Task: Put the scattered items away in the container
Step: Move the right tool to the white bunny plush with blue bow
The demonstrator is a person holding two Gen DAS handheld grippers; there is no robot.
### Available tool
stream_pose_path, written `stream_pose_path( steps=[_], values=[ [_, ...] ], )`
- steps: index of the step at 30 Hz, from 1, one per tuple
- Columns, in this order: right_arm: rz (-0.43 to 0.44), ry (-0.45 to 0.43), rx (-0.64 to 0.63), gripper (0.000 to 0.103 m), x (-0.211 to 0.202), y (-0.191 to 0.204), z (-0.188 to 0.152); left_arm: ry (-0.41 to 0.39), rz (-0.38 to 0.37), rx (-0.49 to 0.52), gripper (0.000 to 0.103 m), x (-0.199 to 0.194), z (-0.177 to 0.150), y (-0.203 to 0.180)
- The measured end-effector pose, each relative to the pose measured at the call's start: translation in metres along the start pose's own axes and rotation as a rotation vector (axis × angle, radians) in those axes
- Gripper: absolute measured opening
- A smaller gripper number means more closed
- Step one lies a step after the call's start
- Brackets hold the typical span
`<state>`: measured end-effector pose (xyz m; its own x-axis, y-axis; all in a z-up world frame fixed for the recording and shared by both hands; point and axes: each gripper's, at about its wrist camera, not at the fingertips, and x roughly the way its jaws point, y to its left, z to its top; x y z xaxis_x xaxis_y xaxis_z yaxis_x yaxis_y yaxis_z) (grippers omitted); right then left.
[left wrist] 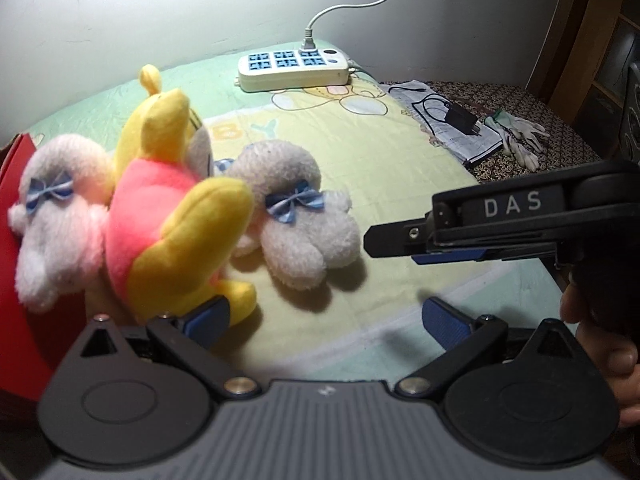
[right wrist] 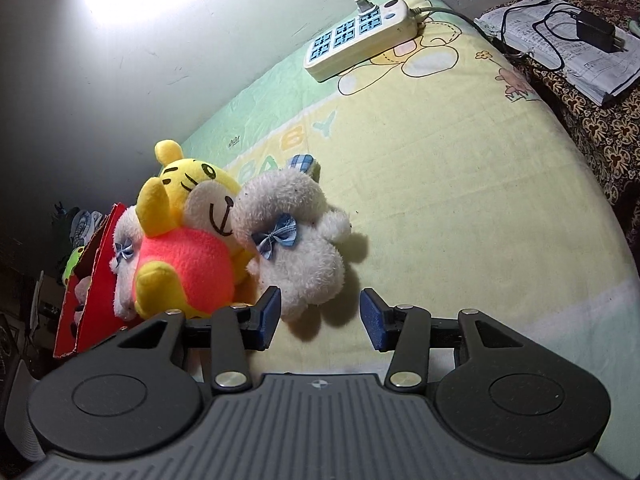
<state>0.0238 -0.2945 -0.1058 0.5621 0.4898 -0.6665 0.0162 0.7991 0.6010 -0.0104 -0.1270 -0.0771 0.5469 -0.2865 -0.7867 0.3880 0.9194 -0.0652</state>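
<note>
Nearest us, the left gripper point(left wrist: 324, 320) stands wide open over the pale yellow blanket point(left wrist: 380, 152), nothing between its blue pads; its left pad sits just beside the foot of the yellow tiger plush point(left wrist: 176, 216). The right gripper point(right wrist: 320, 316) is also open, jaws part spread, empty, with the lower end of a white bear plush point(right wrist: 296, 240) just ahead of its left pad. In the left wrist view we see that gripper reaching in side-on from the right, a hand point(left wrist: 612, 360) on its grip.

The white bear lies flat, long axis running away from us, head at the far end, blue bow at its neck. The tiger, in a pink shirt, leans across it to the left, head far, feet toward us. A second white bear point(left wrist: 52, 220) rests behind the tiger, against the red box point(right wrist: 92, 292) at the blanket's left edge; we cannot tell its long axis.

Farther back, a white power strip point(left wrist: 294, 66) sits by the wall. Right of it, a black charger point(left wrist: 462, 118) lies on paper.
</note>
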Motion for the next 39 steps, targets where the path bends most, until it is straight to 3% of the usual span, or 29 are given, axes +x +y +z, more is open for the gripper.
stream_pose_path(
  steps=[9,17,19,25,33,39],
  values=[
    [0.055,0.042,-0.02,0.047,0.023,-0.002,0.011,-0.004,0.027,0.039,0.102,0.036,0.01,-0.005],
    [0.065,0.099,-0.061,0.047,0.048,0.004,0.022,0.0,0.077,0.135,0.102,0.059,0.007,-0.02],
    [0.069,0.105,-0.061,0.047,0.053,0.004,0.024,-0.009,0.118,0.177,0.102,0.064,0.005,-0.026],
    [0.107,0.135,-0.056,0.038,0.062,0.001,0.029,-0.041,0.141,0.222,0.103,0.072,0.008,-0.025],
    [0.095,0.146,-0.072,0.032,0.048,0.001,0.024,-0.049,0.098,0.235,0.102,0.071,0.01,-0.023],
    [0.077,0.155,-0.057,0.031,0.031,-0.004,0.017,-0.022,0.002,0.244,0.102,0.058,0.005,-0.023]
  ],
)
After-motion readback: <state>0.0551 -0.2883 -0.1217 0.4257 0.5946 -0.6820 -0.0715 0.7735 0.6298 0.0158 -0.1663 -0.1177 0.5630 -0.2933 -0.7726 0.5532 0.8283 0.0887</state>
